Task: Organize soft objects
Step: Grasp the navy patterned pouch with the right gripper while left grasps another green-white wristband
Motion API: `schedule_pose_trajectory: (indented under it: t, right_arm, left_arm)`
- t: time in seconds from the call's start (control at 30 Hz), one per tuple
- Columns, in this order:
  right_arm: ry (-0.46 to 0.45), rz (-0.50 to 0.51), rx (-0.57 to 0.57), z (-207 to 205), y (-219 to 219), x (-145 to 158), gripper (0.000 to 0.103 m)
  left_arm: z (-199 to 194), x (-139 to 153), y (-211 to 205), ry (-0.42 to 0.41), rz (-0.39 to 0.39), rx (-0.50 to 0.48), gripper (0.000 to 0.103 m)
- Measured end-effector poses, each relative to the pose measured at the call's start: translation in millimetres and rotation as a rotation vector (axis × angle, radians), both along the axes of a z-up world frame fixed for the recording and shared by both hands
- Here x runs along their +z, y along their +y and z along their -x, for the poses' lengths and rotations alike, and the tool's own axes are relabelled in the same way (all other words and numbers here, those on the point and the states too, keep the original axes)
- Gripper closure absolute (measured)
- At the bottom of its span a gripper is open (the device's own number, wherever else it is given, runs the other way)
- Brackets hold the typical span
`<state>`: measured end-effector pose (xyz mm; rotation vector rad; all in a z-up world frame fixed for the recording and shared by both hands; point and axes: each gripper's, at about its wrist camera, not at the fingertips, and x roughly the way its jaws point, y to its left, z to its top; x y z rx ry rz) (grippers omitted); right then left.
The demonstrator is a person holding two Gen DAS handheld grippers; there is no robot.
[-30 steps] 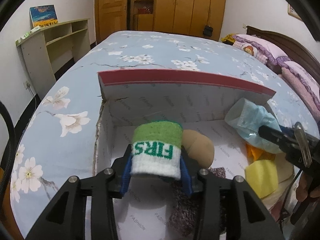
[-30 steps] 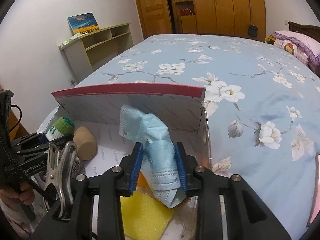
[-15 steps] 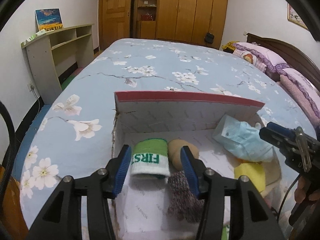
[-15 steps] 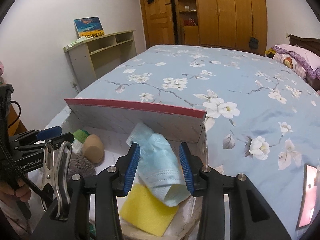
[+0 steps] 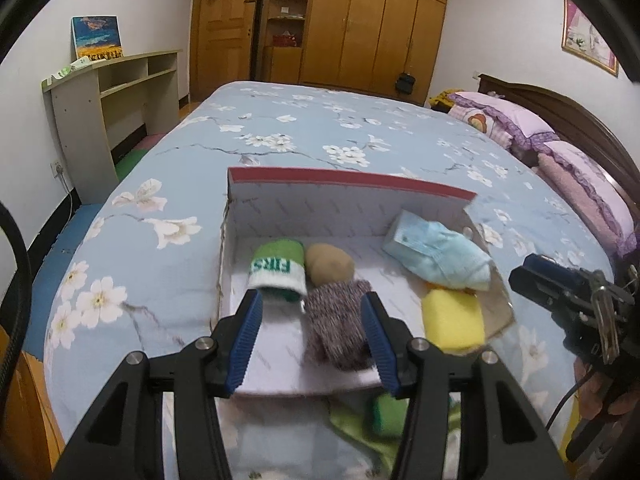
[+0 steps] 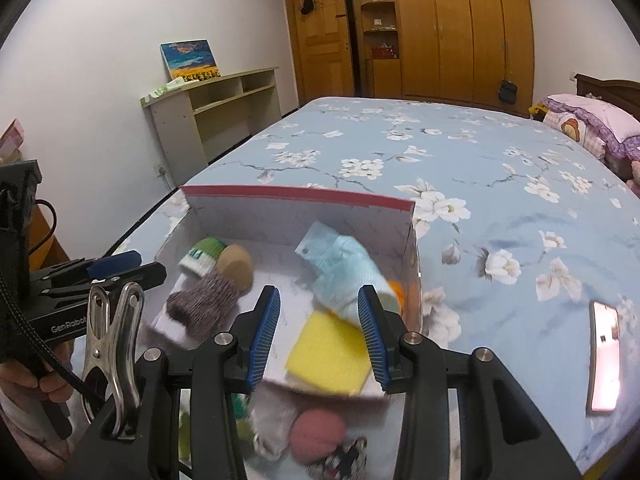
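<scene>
A white box with a red rim (image 5: 348, 178) (image 6: 296, 192) lies on the bed. Inside it are a green-and-white wristband (image 5: 278, 270) (image 6: 204, 256), a tan round pad (image 5: 330, 266), a grey knit piece (image 5: 340, 320), a blue face mask (image 5: 436, 252) (image 6: 344, 268) and a yellow sponge (image 5: 452, 320) (image 6: 328, 356). My left gripper (image 5: 311, 308) hovers open just short of the wristband, with nothing between its pads. Near the mask and above the sponge, my right gripper (image 6: 319, 300) is open and holds nothing.
Loose soft items lie in front of the box: a green cloth (image 5: 384, 416), a pink ball (image 6: 316, 432) and a grey sock (image 6: 272, 420). A phone (image 6: 604, 352) rests on the floral bedspread to the right. Pillows (image 5: 520, 120) lie by the headboard, and a shelf (image 5: 108, 92) stands to the left.
The left gripper let go of the wristband and the right gripper let go of the mask. Both opened and drew back and up from the box.
</scene>
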<state>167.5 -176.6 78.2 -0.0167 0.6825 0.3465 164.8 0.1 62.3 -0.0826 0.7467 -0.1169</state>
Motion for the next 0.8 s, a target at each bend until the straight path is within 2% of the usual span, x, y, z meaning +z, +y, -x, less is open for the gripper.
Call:
schedule_pose_trajectory:
  t: [0.23, 0.4, 0.8]
  right_arm:
    - [0.017, -0.02, -0.001, 28.3, -3.3, -4.4, 0.061]
    - [0.034, -0.043, 0.001, 41.5, -9.2, -9.6, 0.061]
    - [0.089, -0.023, -0.049, 72.7, -20.3, -30.5, 0.061]
  left_arm:
    - [34.2, -3.8, -12.9, -0.01, -0.013, 0.005, 0.049]
    - [51.3, -9.0, -23.2, 0.012, 0.016, -0.032, 0.049]
    - [62.5, -23.1, -36.8, 0.084, 0.07, -0.078, 0.049]
